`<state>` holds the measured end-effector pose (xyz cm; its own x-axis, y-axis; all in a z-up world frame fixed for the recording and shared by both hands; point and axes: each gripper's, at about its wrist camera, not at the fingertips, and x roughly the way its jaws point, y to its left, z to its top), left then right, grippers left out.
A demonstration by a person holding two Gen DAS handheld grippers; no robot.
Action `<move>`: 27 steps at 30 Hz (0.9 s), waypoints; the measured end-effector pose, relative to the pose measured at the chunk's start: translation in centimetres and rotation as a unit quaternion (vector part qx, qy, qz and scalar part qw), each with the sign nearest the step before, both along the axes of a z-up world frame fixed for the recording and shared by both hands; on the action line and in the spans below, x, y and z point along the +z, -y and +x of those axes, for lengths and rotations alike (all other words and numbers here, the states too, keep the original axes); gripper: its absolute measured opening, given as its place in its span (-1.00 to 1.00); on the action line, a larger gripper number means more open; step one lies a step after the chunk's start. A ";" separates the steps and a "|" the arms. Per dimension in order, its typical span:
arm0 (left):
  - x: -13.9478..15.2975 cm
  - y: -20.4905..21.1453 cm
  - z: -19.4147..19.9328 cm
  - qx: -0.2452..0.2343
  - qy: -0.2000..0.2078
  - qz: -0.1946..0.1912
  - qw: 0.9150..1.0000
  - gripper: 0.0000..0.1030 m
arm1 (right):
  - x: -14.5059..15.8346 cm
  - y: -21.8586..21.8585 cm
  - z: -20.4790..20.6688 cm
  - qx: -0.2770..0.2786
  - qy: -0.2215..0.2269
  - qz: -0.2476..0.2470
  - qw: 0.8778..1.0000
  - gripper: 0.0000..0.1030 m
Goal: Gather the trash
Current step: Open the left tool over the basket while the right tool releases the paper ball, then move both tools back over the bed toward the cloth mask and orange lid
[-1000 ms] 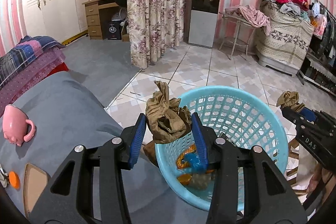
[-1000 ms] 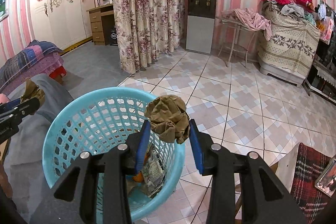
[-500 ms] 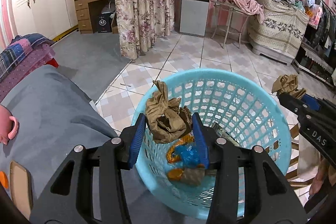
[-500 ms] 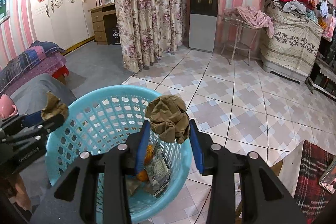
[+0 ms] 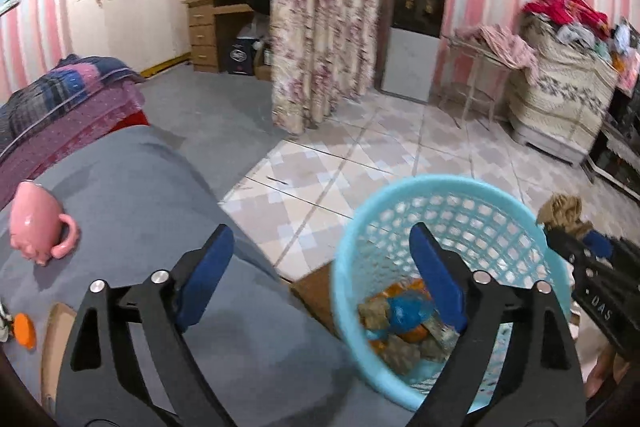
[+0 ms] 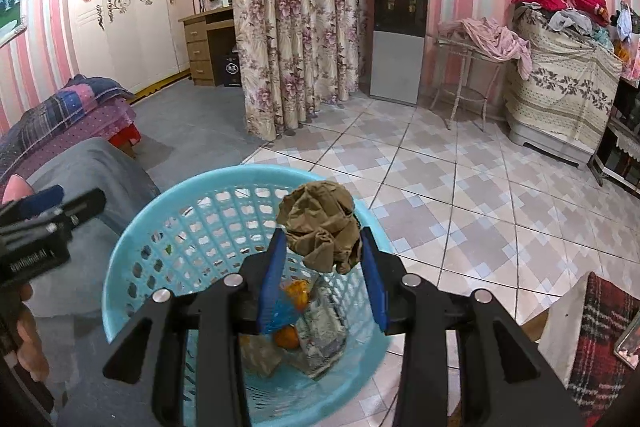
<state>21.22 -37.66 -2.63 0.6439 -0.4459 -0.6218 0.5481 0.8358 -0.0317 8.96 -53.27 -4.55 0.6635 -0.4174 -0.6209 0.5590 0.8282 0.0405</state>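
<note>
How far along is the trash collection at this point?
Done: several pieces of trash lie in the blue basket. The left gripper has nothing between its opening jaws. In hand: the right gripper grips a crumpled brown paper above the basket, not yet dropped. Left: release that paper. More trash beyond these views cannot be ruled out.

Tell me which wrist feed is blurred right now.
Left wrist view: motion-smeared, floral curtain and round light-blue plastic basket soft. Right wrist view: sharp, creases clear on the crumpled brown paper wad. Both bend at the edges from the fisheye.
</note>
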 end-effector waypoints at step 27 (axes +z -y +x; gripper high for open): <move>1.6 -5.0 1.7 0.065 0.013 -0.005 0.998 0.80 | 0.9 -4.7 2.5 0.001 0.021 -0.036 0.999 0.83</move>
<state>22.96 -32.66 -1.05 0.7118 -0.3644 -0.6005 0.4366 0.8992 -0.0282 11.48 -48.61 -3.67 0.6888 -0.4587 -0.5613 0.5561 0.8311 0.0032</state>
